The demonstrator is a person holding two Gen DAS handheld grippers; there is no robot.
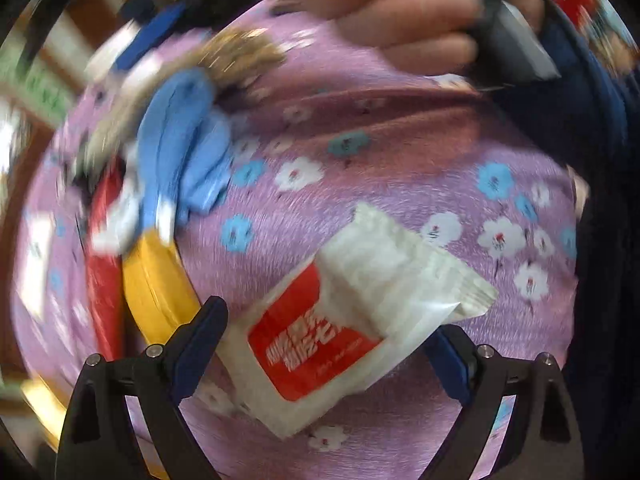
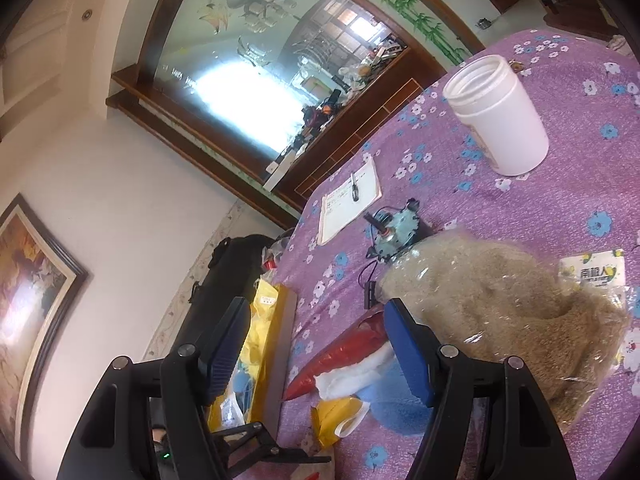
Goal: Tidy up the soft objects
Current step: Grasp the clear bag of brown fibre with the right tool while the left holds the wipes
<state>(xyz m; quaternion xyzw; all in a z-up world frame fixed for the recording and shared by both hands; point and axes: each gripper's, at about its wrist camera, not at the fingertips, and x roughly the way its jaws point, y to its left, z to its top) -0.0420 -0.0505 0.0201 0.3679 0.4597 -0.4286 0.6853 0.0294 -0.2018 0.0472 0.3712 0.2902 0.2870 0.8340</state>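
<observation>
So the left gripper (image 1: 332, 344) is clamped on a white tissue packet (image 1: 352, 316) with a red label, one blue pad on each side of it, holding it up above the purple floral tablecloth (image 1: 400, 152) that covers the worktop. That view is pretty blurry, but off to the left there's a heap: something blue and soft (image 1: 188, 140), a red bag (image 1: 104, 280), a yellow bag (image 1: 156, 288) and a brownish fuzzy thing (image 1: 240, 56). A hand (image 1: 384, 4) shows at the top edge. The right gripper (image 2: 320, 352) is spread wide with nothing between its fingers, hanging over the worktop edge. From its camera the brown plush in clear plastic wrap (image 2: 504, 312) sits just right of the right finger, with the red bag (image 2: 340, 352), some white fluff (image 2: 352, 372) and blue fabric (image 2: 388, 404) bunched up between the fingers. Further back stand an open white plastic jar (image 2: 500, 112), a notepad with a pen on it (image 2: 348, 200) and a small teal gadget with wires (image 2: 396, 232)
</observation>
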